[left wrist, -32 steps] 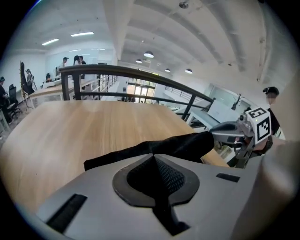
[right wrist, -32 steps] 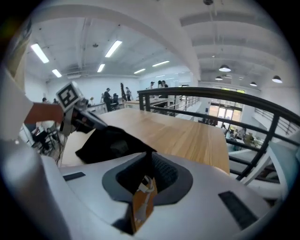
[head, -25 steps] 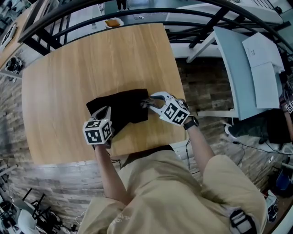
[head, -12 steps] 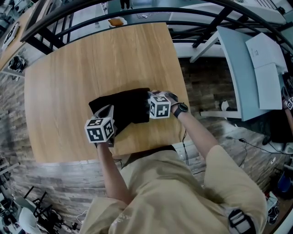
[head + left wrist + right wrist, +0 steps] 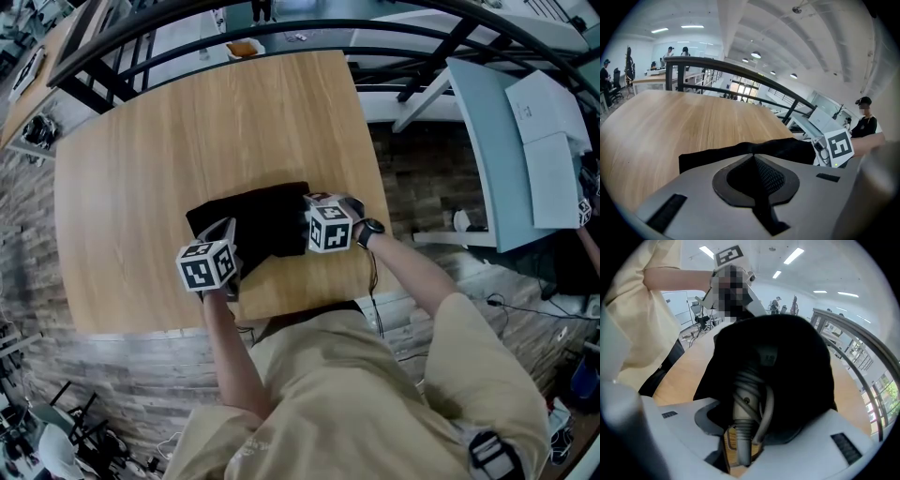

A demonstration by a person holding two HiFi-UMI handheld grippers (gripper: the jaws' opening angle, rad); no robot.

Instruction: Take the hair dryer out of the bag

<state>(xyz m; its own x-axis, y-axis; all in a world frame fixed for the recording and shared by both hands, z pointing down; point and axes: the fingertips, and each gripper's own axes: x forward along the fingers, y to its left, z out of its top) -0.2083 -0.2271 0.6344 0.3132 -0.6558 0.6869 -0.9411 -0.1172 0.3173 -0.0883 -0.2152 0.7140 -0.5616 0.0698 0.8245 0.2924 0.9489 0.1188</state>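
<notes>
1. Bag [image 5: 262, 217]: black, lying flat on the wooden desk [image 5: 187, 122].
2. Left claw [image 5: 752, 157]: pressed together on the bag's near corner.
3. Hair dryer [image 5: 746, 397]: mostly inside the bag; I see its grey handle and looped cord [image 5: 768, 413] poking from the mouth.
4. Right claw [image 5: 740, 448]: spread around the handle's end, with wood showing on either side.

Most of the hair dryer [image 5: 746, 397] is hidden inside the black bag [image 5: 797, 362]. Only its grey handle and wound cord show, between the jaws of the right gripper [image 5: 740, 451]. The head view hides it completely. A small orange thing [image 5: 243, 47] past the far edge of the table [image 5: 187, 131] is too small to tell.
</notes>
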